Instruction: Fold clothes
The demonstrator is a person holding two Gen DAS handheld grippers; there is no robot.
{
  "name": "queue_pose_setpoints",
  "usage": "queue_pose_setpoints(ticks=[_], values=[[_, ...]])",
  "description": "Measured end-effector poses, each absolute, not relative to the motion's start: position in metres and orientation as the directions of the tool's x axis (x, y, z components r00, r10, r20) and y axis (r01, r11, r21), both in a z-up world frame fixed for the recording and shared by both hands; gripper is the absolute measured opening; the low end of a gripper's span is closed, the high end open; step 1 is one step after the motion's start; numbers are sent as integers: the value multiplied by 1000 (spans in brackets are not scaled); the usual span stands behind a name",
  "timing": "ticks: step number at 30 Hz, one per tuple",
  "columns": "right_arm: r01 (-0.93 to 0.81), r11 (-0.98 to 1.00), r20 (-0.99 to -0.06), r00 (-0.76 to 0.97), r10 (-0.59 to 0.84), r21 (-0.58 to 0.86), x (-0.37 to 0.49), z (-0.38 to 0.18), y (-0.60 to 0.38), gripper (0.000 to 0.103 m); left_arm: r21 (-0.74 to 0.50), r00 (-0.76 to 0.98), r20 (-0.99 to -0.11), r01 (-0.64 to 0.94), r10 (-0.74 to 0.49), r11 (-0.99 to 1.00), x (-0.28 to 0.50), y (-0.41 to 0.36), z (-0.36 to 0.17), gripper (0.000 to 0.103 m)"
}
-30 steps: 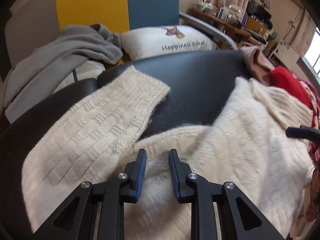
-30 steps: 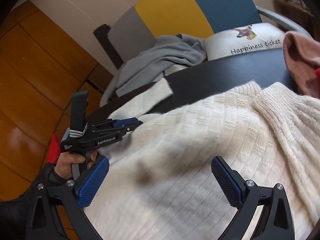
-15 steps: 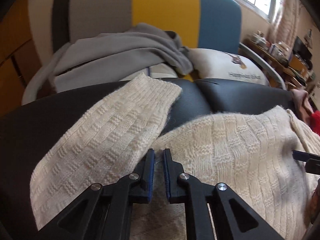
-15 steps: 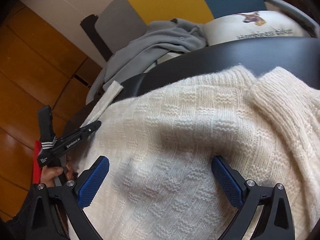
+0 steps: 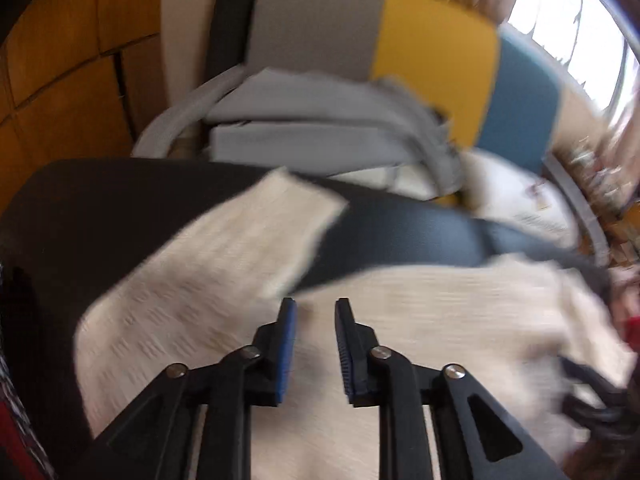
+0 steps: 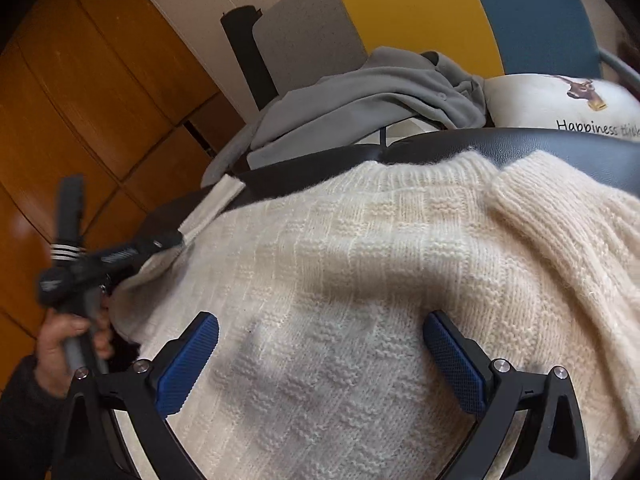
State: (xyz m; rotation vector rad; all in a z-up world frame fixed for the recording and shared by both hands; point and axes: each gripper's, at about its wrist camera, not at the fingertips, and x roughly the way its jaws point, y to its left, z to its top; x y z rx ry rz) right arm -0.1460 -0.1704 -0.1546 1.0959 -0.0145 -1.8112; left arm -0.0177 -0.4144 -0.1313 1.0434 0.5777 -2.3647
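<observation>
A cream knit sweater lies spread on a black padded surface. One sleeve stretches out to the left across the black surface. My left gripper hovers over the sweater where the sleeve joins the body; its jaws stand a little apart with nothing between them, and the view is blurred. It also shows in the right wrist view at the sweater's left edge. My right gripper is wide open just above the sweater's body.
A grey garment is piled on a grey, yellow and blue chair behind the surface. A white printed cushion lies at the right. A wooden wall is at the left. A red cloth is at the far right.
My left gripper has swung left and opened slightly from nearly shut. My right gripper has moved lower and closer over the sweater body, still wide open.
</observation>
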Motion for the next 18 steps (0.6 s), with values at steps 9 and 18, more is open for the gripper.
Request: queue_pose_setpoints(ticks=[9, 18], values=[[722, -679, -700, -418, -579, 130, -172, -97, -96, 102, -254, -664, -741, 415, -100, -874, 12, -296, -167, 22], [656, -754, -814, -455, -362, -32, -213, -153, -73, 65, -391, -713, -702, 386, 0, -836, 37, -303, -189, 22]])
